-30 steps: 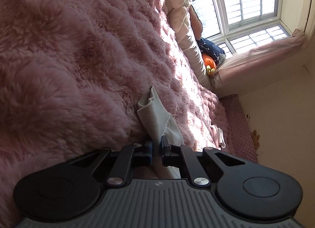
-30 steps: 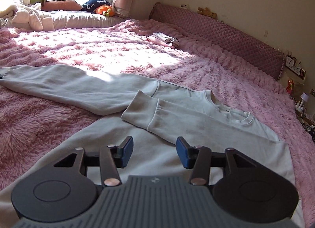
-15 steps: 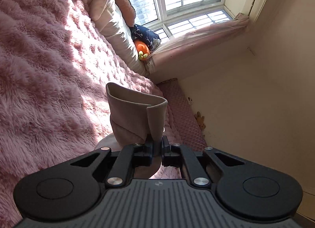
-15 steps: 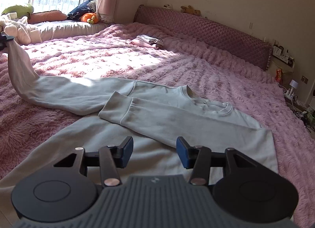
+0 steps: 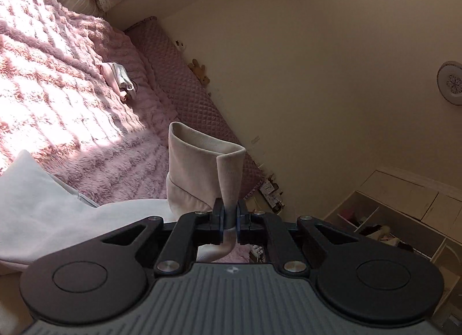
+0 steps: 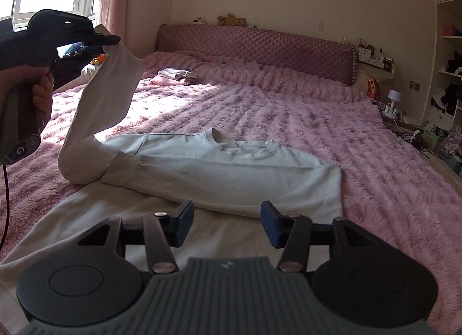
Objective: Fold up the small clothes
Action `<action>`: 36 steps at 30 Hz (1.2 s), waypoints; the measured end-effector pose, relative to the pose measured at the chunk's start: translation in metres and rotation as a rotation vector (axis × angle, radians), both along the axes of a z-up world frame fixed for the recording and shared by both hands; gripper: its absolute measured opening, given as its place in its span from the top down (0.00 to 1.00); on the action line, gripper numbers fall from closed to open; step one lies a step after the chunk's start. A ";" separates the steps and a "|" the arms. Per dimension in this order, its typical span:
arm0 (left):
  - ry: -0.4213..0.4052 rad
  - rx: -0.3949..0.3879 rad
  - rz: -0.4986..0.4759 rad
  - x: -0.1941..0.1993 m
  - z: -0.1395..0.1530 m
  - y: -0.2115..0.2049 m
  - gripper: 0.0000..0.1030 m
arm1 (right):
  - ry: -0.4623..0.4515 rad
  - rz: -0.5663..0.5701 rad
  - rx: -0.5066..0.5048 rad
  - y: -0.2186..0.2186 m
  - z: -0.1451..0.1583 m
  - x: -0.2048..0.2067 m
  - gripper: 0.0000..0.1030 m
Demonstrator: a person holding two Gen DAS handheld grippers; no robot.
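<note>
The left gripper [image 5: 230, 215] has its jaws pinched tight on the ribbed cuff [image 5: 206, 158] of the pale grey cotton sweatshirt [image 6: 231, 167], holding one long sleeve [image 6: 98, 121]. A second ago that sleeve lay stretched flat across the fluffy pink plush bedspread [image 6: 288, 109]; now it is lifted clear of the bed, rising in an arc from the shoulder up to the left gripper [image 6: 111, 39], which a hand [image 6: 27, 86] carries above the bed's left side. This looks like the start of folding the second sleeve inward, since the other sleeve already lies folded across the chest.

The right gripper [image 6: 226, 223] hovers low over the sweatshirt's hem, its jaws opening with nothing between them; the blue pads [image 6: 184, 216] press on no cloth. It has drawn back a little from the garment, which now shows whole, lying flat in the middle of the bed with its neckline toward the quilted mauve headboard [image 6: 260, 48].

As for containers, open white shelf compartments [image 6: 450, 75] stand at the right wall, holding dark and pink items too small to identify. A small folded pile of pink and white clothes [image 6: 174, 76] sits on the bedspread near the headboard.
</note>
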State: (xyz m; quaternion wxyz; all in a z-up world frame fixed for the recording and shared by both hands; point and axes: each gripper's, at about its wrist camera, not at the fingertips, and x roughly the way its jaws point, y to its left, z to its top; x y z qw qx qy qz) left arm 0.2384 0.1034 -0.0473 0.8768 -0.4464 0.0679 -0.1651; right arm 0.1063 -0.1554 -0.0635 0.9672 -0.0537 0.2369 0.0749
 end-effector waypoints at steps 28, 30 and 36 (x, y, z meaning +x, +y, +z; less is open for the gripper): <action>0.132 0.415 -0.482 0.016 -0.069 -0.182 0.36 | 0.033 -0.245 0.116 -0.125 -0.023 0.014 0.48; 0.070 0.502 -0.438 0.000 -0.052 -0.155 0.29 | 0.016 -0.224 0.178 -0.132 -0.022 0.033 0.48; 0.095 0.884 -0.228 -0.031 -0.038 -0.045 0.29 | 0.039 -0.157 0.328 -0.140 -0.043 0.124 0.49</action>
